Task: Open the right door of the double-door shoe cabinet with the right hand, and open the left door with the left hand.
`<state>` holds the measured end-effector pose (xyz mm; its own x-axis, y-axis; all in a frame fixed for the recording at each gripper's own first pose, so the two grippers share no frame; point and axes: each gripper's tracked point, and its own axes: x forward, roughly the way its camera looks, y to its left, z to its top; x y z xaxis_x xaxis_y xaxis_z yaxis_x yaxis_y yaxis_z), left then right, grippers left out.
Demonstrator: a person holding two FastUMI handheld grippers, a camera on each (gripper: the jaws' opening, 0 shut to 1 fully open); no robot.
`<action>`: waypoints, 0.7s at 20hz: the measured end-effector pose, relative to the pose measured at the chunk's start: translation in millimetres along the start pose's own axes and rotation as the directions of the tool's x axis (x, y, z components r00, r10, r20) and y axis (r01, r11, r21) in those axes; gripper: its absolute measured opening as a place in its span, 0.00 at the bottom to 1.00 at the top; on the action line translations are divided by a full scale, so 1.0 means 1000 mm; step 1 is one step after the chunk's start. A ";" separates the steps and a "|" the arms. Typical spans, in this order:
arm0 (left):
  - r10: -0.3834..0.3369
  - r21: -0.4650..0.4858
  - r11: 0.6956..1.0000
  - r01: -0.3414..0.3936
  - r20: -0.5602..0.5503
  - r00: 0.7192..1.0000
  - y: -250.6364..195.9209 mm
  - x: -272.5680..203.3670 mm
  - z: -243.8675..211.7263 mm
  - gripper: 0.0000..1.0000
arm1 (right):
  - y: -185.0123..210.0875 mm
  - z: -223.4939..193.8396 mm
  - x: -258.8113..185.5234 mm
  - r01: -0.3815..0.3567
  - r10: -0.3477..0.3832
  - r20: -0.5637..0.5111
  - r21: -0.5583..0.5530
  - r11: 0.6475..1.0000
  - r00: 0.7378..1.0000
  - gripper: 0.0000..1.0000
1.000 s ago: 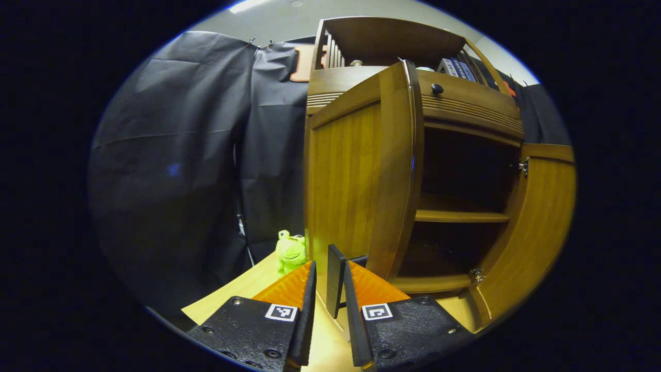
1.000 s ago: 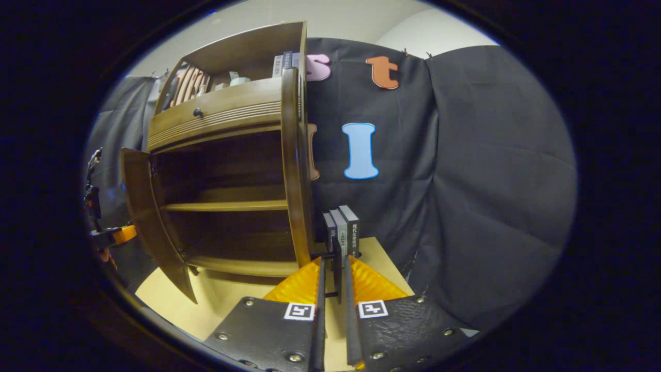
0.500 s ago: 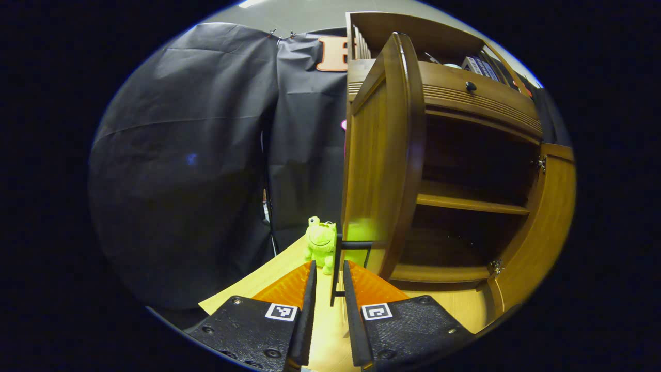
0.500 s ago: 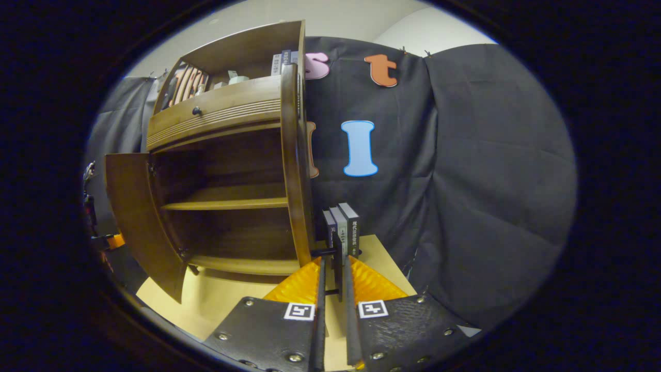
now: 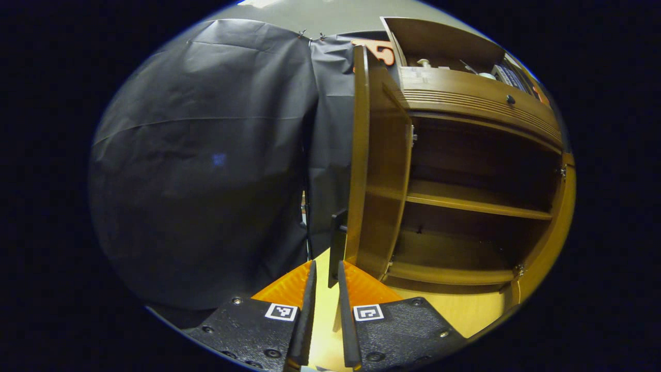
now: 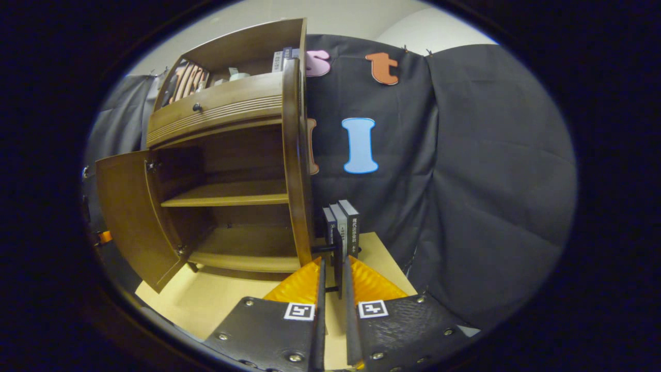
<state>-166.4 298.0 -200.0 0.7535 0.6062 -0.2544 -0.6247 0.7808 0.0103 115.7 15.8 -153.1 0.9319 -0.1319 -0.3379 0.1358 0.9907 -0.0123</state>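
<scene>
Black cloth wall behind, pale wooden table [image 6: 206, 302] under a brown shoe cabinet [image 6: 227, 111] that takes the upper left of the right gripper view and the right half of the left gripper view.

Right door [image 6: 294, 165]: swung out, seen edge-on at frame centre. Its dark bar handle [image 6: 338, 256] sits between the fingers of the right gripper [image 6: 332, 310], jaws clenched on it.

Left door [image 5: 374, 170]: also wide open, edge-on at centre of the left gripper view; its handle [image 5: 337, 248] stands just ahead of the left gripper [image 5: 324, 310]. Jaws are narrow, but I cannot tell whether they grip it.

Shelf [image 5: 465, 199] and interior fully exposed. Books [image 6: 345, 222] stand beside the right door.

Judgement: both doors open; only letting go and backing off seems left.
</scene>
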 end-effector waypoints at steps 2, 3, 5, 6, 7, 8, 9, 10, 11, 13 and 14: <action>-0.012 0.003 1.000 0.012 0.003 1.000 0.001 0.001 0.000 0.26 | 0.000 0.000 0.000 0.001 -0.001 0.000 0.003 1.000 1.000 0.17; -0.018 0.014 1.000 0.018 0.007 1.000 -0.001 0.000 -0.001 0.26 | 0.000 0.000 0.000 0.001 -0.001 0.000 0.004 1.000 1.000 0.17; -0.021 0.037 0.999 0.021 0.013 1.000 -0.003 0.001 -0.001 0.26 | 0.001 0.001 -0.003 0.000 0.000 0.005 0.004 1.000 1.000 0.17; -0.020 0.046 0.999 0.019 0.011 1.000 -0.003 0.001 -0.001 0.26 | 0.002 0.003 -0.003 -0.001 0.001 0.006 0.003 1.000 1.000 0.17; -0.021 0.050 0.999 0.021 0.010 1.000 -0.002 0.001 -0.001 0.26 | 0.002 0.002 -0.004 -0.001 0.001 0.007 0.001 1.000 1.000 0.17; -0.026 0.046 0.999 0.026 0.008 1.000 -0.002 0.000 0.001 0.26 | 0.003 0.002 -0.005 -0.001 0.001 0.009 -0.001 1.000 1.000 0.17; -0.033 0.039 0.999 0.033 0.007 0.999 -0.004 0.001 0.000 0.26 | 0.003 0.003 -0.007 -0.001 0.001 0.010 -0.001 1.000 1.000 0.17; -0.038 0.030 0.999 0.038 0.005 0.999 -0.005 0.001 0.000 0.26 | 0.004 0.004 -0.007 0.001 -0.001 0.011 -0.001 1.000 1.000 0.17; -0.039 0.024 0.999 0.039 0.002 0.999 -0.005 0.001 -0.001 0.26 | 0.004 0.004 -0.008 0.002 -0.003 0.013 0.000 1.000 1.000 0.17; -0.027 0.025 0.999 0.027 0.019 0.999 -0.003 0.000 0.004 0.26 | 0.004 0.004 -0.010 0.008 -0.008 0.017 0.006 1.000 1.000 0.17; -0.015 0.032 0.999 0.014 0.033 0.999 -0.002 0.000 0.008 0.18 | 0.005 0.005 -0.012 0.014 -0.014 0.022 0.008 1.000 1.000 0.17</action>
<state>-163.6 297.9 -192.4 0.7694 0.5989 -0.2223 -0.6071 0.7938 0.0373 106.5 21.8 -144.2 0.9370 -0.1469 -0.3170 0.1518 0.9884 -0.0092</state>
